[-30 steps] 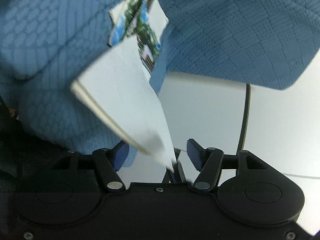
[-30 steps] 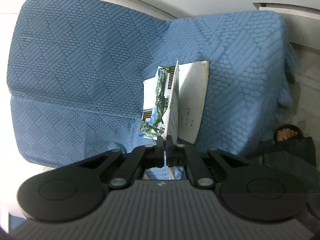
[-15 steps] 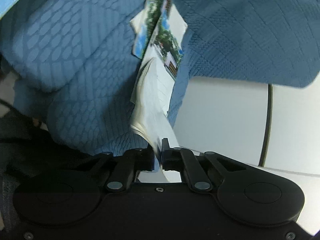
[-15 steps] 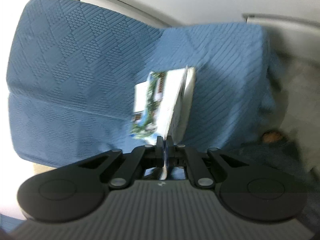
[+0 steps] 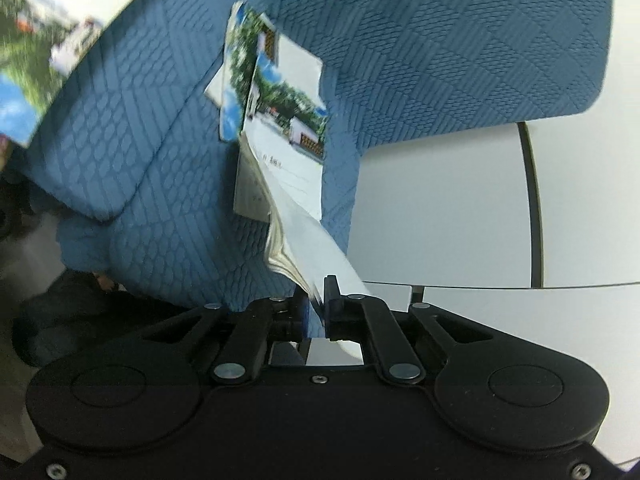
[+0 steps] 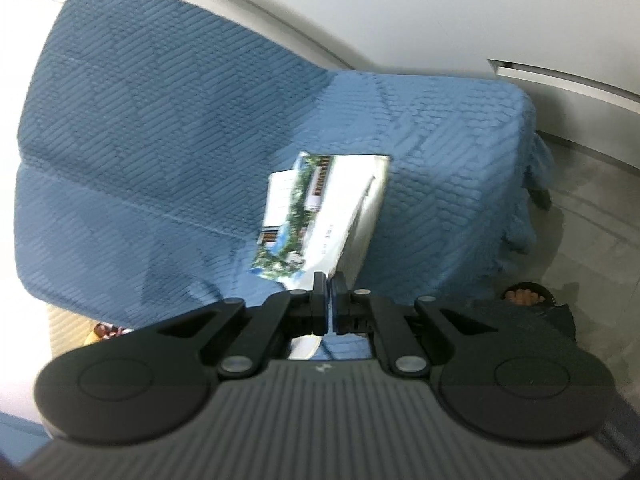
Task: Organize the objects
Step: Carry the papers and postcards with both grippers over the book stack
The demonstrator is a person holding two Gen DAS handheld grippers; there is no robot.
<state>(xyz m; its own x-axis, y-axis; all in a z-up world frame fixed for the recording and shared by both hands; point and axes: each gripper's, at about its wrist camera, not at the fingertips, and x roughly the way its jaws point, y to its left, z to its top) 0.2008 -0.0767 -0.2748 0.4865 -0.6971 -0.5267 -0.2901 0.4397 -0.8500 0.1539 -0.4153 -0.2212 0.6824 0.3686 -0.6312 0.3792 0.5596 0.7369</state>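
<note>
In the left wrist view my left gripper [image 5: 318, 292] grips the fanned page edge of a white book [image 5: 296, 184] with a tree-and-building photo on its cover. Its jaws are opening very slightly, the pages still pinched between them. The book hangs above the blue quilted sofa [image 5: 440, 60]. A second photo-covered booklet [image 5: 60, 40] shows blurred at the upper left. In the right wrist view my right gripper [image 6: 330, 292] is shut on the thin lower edge of the photo-covered booklet [image 6: 296, 220], held over the sofa seat [image 6: 160, 140]. White pages [image 6: 366, 208] stand beside it.
A white panel with a dark seam [image 5: 440, 208] stands right of the sofa. A person's sandalled foot [image 6: 524, 296] is on the grey floor at the sofa's right end, another foot [image 6: 106, 330] at the lower left. White cabinets [image 6: 400, 8] run behind.
My left gripper went from open around the white book's corner to shut on its pages and lifted it. The right gripper rose slightly with its booklet and stayed shut.
</note>
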